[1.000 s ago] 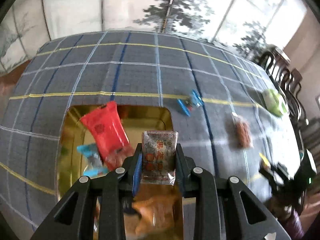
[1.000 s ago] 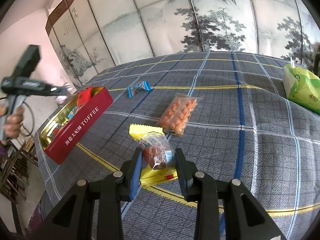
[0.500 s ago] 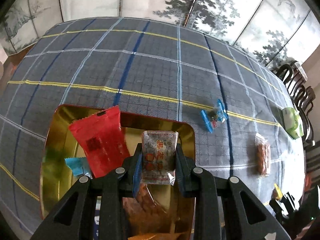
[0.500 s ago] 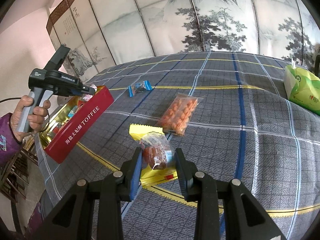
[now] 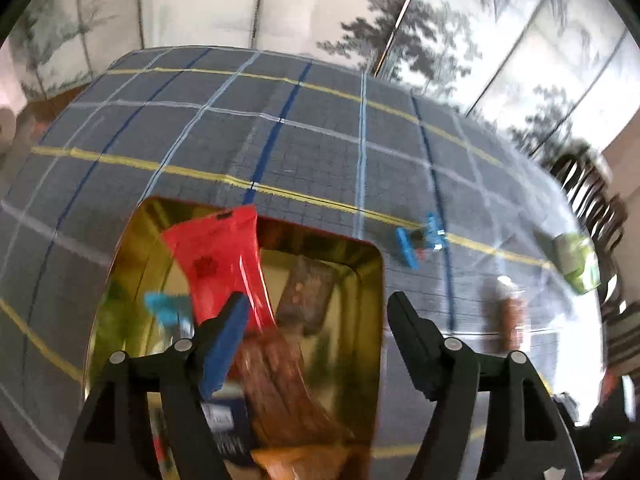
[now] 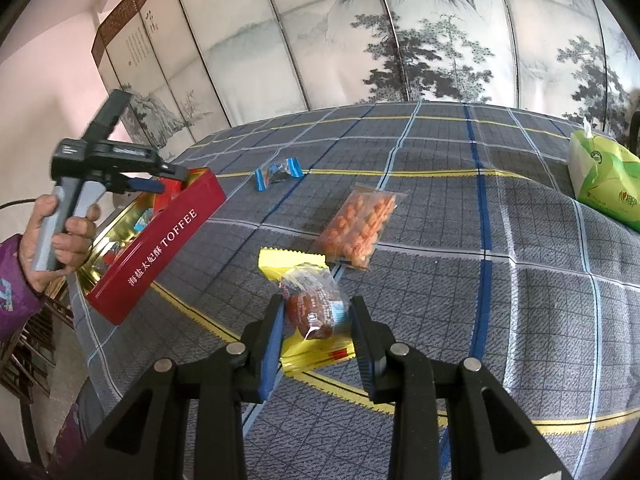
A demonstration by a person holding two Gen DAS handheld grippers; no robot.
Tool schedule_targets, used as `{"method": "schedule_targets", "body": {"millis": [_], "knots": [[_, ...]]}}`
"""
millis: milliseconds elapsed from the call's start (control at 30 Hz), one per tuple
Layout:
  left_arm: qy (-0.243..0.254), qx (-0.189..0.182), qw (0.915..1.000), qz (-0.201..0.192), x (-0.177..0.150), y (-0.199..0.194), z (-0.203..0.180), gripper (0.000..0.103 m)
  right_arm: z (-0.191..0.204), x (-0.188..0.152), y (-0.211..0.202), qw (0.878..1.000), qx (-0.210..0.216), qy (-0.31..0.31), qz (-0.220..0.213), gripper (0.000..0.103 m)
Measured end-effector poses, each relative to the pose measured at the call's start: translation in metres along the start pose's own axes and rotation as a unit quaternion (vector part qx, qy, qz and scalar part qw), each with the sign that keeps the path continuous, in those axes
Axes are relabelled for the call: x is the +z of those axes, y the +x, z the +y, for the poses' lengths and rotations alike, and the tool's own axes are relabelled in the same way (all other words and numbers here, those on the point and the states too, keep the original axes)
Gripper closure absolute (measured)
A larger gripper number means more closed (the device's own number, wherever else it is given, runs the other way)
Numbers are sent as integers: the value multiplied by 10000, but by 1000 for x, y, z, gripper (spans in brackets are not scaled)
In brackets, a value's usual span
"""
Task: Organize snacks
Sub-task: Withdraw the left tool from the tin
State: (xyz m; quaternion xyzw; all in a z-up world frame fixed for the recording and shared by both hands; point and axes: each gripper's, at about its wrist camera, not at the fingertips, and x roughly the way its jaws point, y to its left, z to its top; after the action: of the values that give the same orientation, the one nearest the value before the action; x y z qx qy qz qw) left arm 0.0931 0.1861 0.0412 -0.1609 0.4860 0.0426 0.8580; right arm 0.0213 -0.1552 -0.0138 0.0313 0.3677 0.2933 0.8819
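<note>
So the red toffee tin with gold inside (image 5: 372,276) held a red packet (image 5: 224,264) and brown wrapped snacks (image 5: 308,292). Left gripper (image 5: 316,312) was opening, nothing between its jaws. Right gripper (image 6: 318,316) pinched a clear-wrapped brown pastry (image 6: 314,304).

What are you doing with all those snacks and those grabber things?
A person is tidying snacks into a red toffee tin with a gripper in each hand. The left gripper is over the tin, its jaws opening, with a brown snack packet below them among the snacks in the tin. The right gripper is shut on a clear-wrapped brown snack above a yellow packet. An orange snack bag and a blue-wrapped candy wait on the tablecloth.
</note>
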Motion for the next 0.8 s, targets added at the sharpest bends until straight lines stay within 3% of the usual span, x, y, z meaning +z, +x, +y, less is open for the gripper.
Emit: {"method": "schedule_targets", "body": {"millis": [100,267,500,633,800], "knots": [[-137,43,9994,-330,-22,-32,2,23,1,0,0,10000,-33,-40,6,70],[-172,772,9917,-1018,-78,-83,6,14,3,0,1,10000,-46,-64,32,70],[158,1329,9853,-1064,-159,-112,11,14,4,0,2,9998,-70,-71,177,70],[372,1506,9832,-958,-188,-117,15,14,16,-1,-2,9998,64,25,187,70],[432,1659,9803,-981,-201,-125,21,14,64,12,-7,9983,458,-327,156,70]]}}
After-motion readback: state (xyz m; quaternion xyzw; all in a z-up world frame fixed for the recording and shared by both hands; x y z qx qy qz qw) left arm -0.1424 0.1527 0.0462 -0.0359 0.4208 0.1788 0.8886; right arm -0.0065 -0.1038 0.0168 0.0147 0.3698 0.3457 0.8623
